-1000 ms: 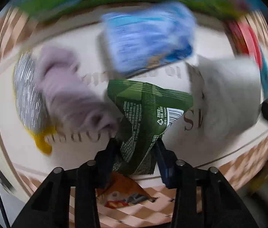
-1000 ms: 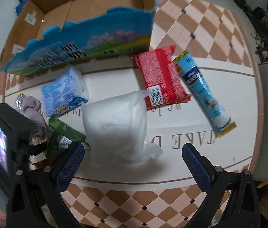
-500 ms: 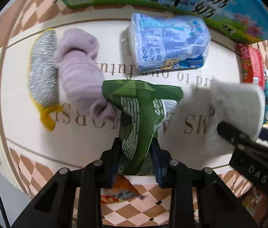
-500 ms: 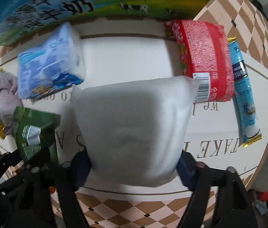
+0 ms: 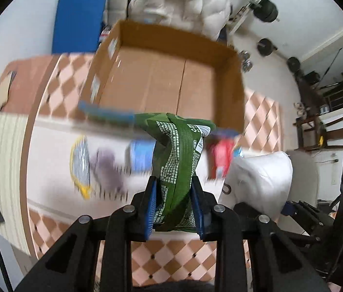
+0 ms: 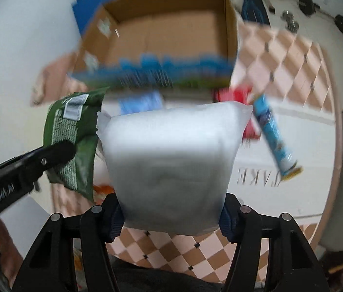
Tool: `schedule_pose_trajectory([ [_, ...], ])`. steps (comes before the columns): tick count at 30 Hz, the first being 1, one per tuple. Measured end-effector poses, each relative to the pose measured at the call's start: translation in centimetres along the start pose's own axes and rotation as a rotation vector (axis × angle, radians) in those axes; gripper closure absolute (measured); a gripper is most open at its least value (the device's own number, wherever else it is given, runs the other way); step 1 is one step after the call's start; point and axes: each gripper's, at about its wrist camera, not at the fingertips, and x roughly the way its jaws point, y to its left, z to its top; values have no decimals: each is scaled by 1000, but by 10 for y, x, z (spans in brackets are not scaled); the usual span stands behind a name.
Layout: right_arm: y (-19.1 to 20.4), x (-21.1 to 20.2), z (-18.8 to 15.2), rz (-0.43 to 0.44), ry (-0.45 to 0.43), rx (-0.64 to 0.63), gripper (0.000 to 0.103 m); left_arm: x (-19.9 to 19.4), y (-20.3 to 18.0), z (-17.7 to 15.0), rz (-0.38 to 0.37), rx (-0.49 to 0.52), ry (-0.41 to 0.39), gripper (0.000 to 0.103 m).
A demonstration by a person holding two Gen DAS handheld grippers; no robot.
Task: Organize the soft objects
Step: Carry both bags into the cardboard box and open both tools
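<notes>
My left gripper [image 5: 174,189] is shut on a green snack bag [image 5: 180,155] and holds it lifted above the table, in front of an open cardboard box [image 5: 166,77]. My right gripper [image 6: 171,209] is shut on a white soft pack [image 6: 171,160], also lifted. The green bag also shows in the right wrist view [image 6: 73,136], to the left of the white pack, and the white pack in the left wrist view [image 5: 261,177]. The box [image 6: 166,39] stands behind both, with nothing visible inside.
On the table lie a purple cloth [image 5: 107,170], a silver and yellow pouch [image 5: 81,165], a blue tissue pack [image 5: 142,155], a red packet [image 5: 220,155] and a long blue tube pack [image 6: 272,131]. A chair [image 5: 327,131] stands at the right.
Both grippers have lifted their loads off the table and tilted up toward the open box. The right gripper closed on the white pack during this time.
</notes>
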Motion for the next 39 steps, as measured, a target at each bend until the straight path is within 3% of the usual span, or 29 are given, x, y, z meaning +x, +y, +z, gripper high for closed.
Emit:
schedule_pose_trajectory([
  [3, 18, -19, 35, 18, -65, -14, 38, 2, -5, 52, 21, 16, -26, 81],
  [6, 26, -14, 87, -34, -105, -12, 38, 24, 3, 109, 2, 2, 0, 81],
  [8, 18, 7, 126, -61, -98, 19, 38, 52, 10, 149, -7, -4, 39, 81],
  [12, 16, 71, 191, -108, -62, 57, 38, 112, 18, 196, 3, 8, 109, 81],
  [18, 14, 159, 257, -154, 24, 68, 38, 185, 26, 221, 73, 36, 229, 81],
  [25, -5, 219, 290, -215, 88, 67, 37, 225, 35, 229, 111, 47, 320, 80],
  [27, -10, 228, 295, -223, 118, 73, 32, 222, 38, 228, 98, 41, 326, 72],
  [28, -15, 232, 299, -225, 136, 74, 24, 218, 37, 229, 91, 49, 316, 56],
  [29, -16, 232, 300, -220, 139, 73, 17, 210, 35, 229, 90, 67, 292, 31],
  [30, -16, 228, 301, -210, 126, 75, 3, 203, 33, 229, 93, 81, 268, 19],
  [31, -16, 222, 301, -204, 109, 77, 0, 196, 32, 228, 95, 93, 251, 10],
  [34, -15, 200, 298, -196, 66, 77, 0, 169, 28, 219, 70, 115, 216, 8],
  [39, -4, 151, 266, -231, -29, 14, 0, 112, 22, 186, 109, 146, 99, 3],
])
